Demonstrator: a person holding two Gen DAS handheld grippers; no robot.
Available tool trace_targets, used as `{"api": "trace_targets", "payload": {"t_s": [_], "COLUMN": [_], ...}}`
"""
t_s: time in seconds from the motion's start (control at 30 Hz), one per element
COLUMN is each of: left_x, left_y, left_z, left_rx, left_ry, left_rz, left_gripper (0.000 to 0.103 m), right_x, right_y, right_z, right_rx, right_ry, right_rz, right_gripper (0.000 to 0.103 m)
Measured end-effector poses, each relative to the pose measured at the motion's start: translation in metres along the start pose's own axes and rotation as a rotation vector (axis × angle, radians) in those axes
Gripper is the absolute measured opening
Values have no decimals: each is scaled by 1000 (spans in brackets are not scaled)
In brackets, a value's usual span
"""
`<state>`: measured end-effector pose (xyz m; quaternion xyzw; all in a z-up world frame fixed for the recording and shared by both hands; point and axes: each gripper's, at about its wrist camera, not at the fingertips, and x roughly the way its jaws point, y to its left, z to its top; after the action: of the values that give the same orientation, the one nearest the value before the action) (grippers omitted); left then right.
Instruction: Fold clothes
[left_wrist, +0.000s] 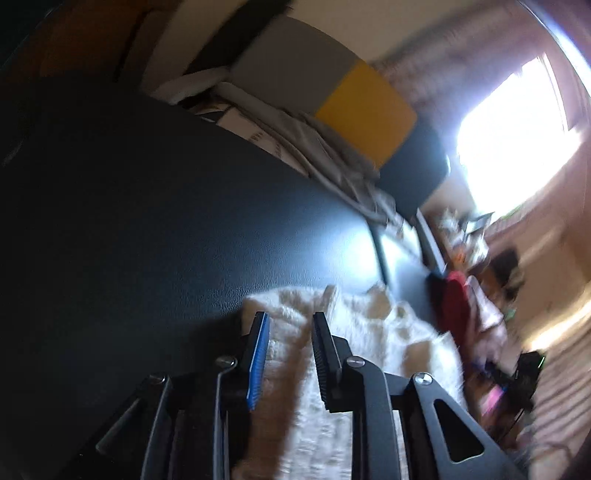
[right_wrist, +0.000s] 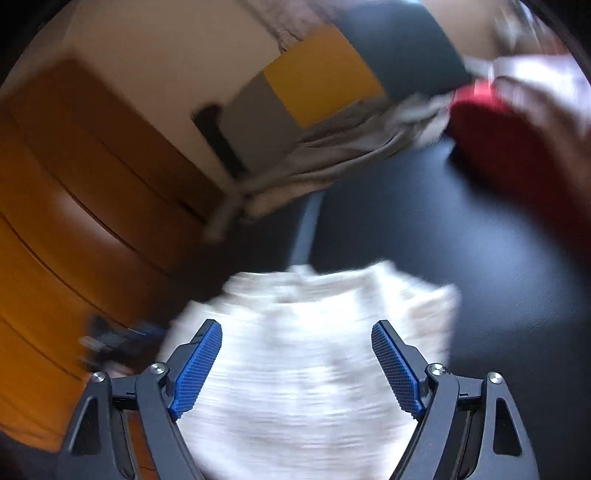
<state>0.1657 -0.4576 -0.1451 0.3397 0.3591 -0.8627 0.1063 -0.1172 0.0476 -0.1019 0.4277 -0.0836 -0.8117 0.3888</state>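
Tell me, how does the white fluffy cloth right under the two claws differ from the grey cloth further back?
The white fluffy cloth lies flat in a neat, squarish bundle on the black surface, between the spread fingers of the right gripper. The grey cloth is crumpled loosely against the coloured cushion. The white one looks thick and woolly, the grey one thin and smooth. Neither is gripped.

The left gripper (left_wrist: 290, 318) stands narrowly parted and the right gripper (right_wrist: 296, 328) wide apart, both empty.
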Motion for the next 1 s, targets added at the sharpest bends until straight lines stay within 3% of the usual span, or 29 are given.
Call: {"api": "trace_targets", "payload": {"t_s": [0.1, 0.23, 0.3, 0.43, 0.47, 0.5, 0.57, 0.63, 0.73, 0.87, 1.0], "left_x": [17, 44, 51, 59, 64, 67, 72, 66, 37, 11, 36], "left_y": [-18, -34, -34, -29, -31, -33, -35, -40, -42, -26, -11], "left_z": [-3, -4, -2, 2, 1, 1, -1, -1, -2, -1, -13], "left_rx": [139, 258, 273, 263, 271, 288, 309, 317, 298, 193, 174], "left_ry": [53, 118, 129, 171, 175, 178, 215, 181, 76, -32, 37], "left_rz": [-9, 48, 63, 7, 17, 21, 7, 18, 28, 47, 135], "left_gripper": [24, 30, 33, 43, 43, 43, 36, 5, 5, 5, 5], "right_x": [25, 61, 68, 71, 72, 74, 75, 74, 69, 43, 60], "right_y": [8, 14, 10, 7, 11, 15, 23, 34, 47, 46, 20], "right_z": [4, 3, 3, 0, -1, -1, -2, -3, -1, 14, 12], "right_rx": [-134, -271, -264, -264, -285, -305, -349, -404, -467, -406, -313], "right_ry": [87, 192, 214, 220, 215, 210, 200, 189, 161, 65, 107], "right_rz": [-130, -299, -327, -342, -354, -365, -390, -419, -453, -455, -458], "right_gripper": [60, 60, 61, 62, 53, 36, 14, 12, 11, 8, 8]}}
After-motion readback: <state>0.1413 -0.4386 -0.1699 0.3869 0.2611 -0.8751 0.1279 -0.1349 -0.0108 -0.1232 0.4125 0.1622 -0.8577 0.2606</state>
